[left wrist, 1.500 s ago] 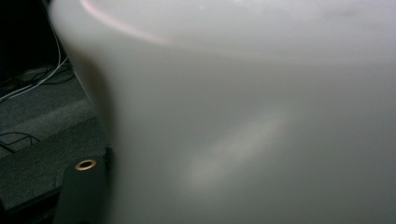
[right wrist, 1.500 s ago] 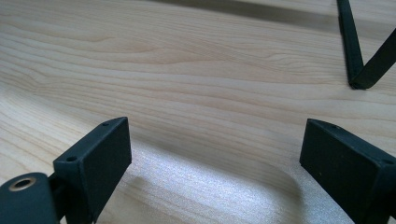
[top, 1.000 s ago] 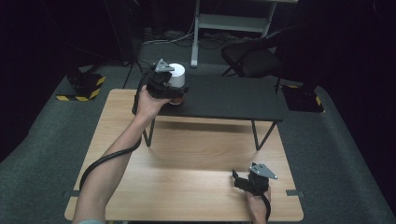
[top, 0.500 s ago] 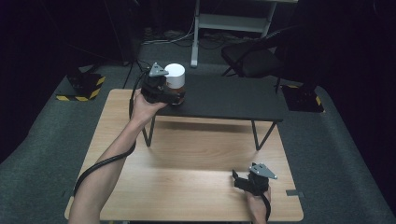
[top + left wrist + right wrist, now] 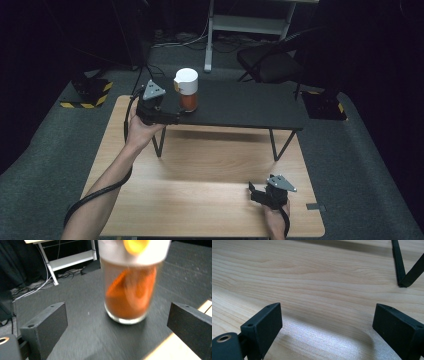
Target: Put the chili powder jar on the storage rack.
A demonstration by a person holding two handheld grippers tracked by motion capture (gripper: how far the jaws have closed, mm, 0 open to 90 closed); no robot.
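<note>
Jar of clear glass with a white lid and orange-brown contents stands upright on the low black shelf, near its left end, and that shelf rests on the pale wooden table. Starting at the left, my left claw sits at the shelf's left front edge, just beside the jar, my hand wrapped round its body and its black cable trailing back along my forearm. Its jaws have just been opening and now stand wide apart. In the left gripper view the jar rises a little beyond the tips, between the two black pads as seen, but neither pad touches the glass, and the picture is blurred there. A yellow patch shows on the lid's side.

Farther right, the shelf's thin black metal legs stand on the wood. At the table's near right corner my right claw lies low over the boards, jaws spread wide with nothing between them. In the right gripper view bare wood grain runs between the pads, and a black shelf leg shows at the upper right.
</note>
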